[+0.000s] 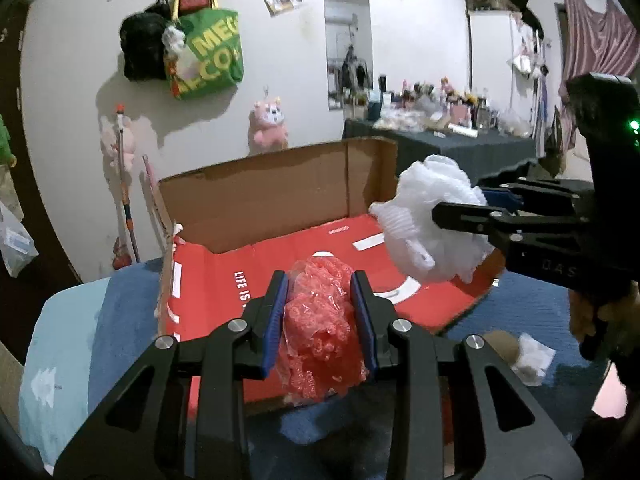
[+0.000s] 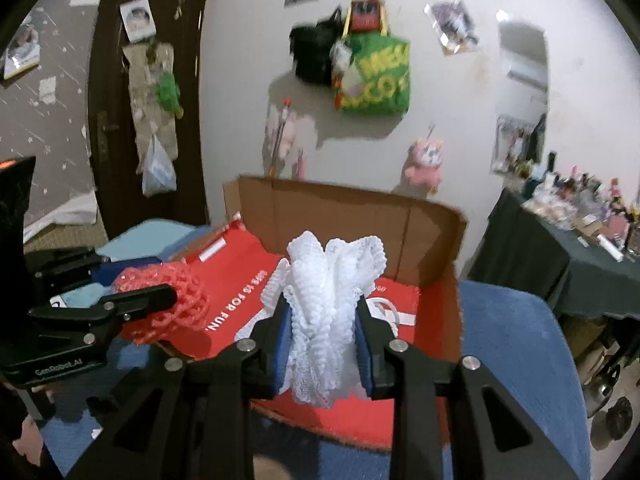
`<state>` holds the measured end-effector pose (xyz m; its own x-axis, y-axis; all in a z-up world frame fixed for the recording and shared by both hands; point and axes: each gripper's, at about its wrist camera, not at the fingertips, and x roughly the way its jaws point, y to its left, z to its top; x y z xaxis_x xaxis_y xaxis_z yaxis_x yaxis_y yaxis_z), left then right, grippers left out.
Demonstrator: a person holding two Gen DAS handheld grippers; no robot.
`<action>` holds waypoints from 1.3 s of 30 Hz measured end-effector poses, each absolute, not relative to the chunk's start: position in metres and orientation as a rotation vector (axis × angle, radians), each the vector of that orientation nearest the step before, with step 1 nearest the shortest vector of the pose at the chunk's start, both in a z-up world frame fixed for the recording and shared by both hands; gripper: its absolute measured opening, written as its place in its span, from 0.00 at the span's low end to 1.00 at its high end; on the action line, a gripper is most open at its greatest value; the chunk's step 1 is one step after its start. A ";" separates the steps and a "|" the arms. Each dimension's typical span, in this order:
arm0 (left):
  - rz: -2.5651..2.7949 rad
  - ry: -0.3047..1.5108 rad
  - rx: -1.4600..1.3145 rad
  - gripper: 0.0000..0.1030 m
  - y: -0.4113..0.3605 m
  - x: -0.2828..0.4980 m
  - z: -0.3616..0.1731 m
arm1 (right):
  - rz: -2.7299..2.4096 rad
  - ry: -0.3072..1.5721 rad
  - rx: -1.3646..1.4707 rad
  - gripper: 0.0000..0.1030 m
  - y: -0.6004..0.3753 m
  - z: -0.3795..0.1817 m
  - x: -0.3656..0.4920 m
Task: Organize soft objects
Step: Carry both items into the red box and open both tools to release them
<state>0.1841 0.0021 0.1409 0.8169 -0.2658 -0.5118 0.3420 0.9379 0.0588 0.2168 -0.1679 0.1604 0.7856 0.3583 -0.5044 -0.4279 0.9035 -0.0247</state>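
My left gripper [image 1: 320, 292] is shut on a red mesh puff in a clear wrap [image 1: 322, 328], held above the near edge of the open cardboard box [image 1: 276, 196] with a red bottom. At the left of the right wrist view, the red mesh puff [image 2: 168, 300] shows again in the left gripper [image 2: 160, 296]. My right gripper [image 2: 322, 312] is shut on a white mesh puff [image 2: 328, 312], also over the box [image 2: 432, 224]. In the left wrist view the white puff [image 1: 432, 224] hangs at the right in the right gripper [image 1: 460, 204].
The box lies on a blue blanket [image 1: 120, 304] over a bed. A brown and white soft thing [image 1: 520, 350] rests on the blanket right of the box. Bags [image 1: 204, 56] and a pink plush [image 1: 269, 122] hang on the wall behind. A cluttered dark table [image 1: 452, 140] stands at the right.
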 end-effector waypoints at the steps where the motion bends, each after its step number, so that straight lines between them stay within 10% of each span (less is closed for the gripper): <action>1: -0.334 0.543 0.149 0.30 0.002 0.194 0.141 | 0.431 0.543 -0.145 0.29 -0.166 0.159 0.229; 39: -0.335 0.849 0.236 0.43 -0.025 0.334 0.077 | 0.370 0.951 -0.112 0.55 -0.162 0.091 0.370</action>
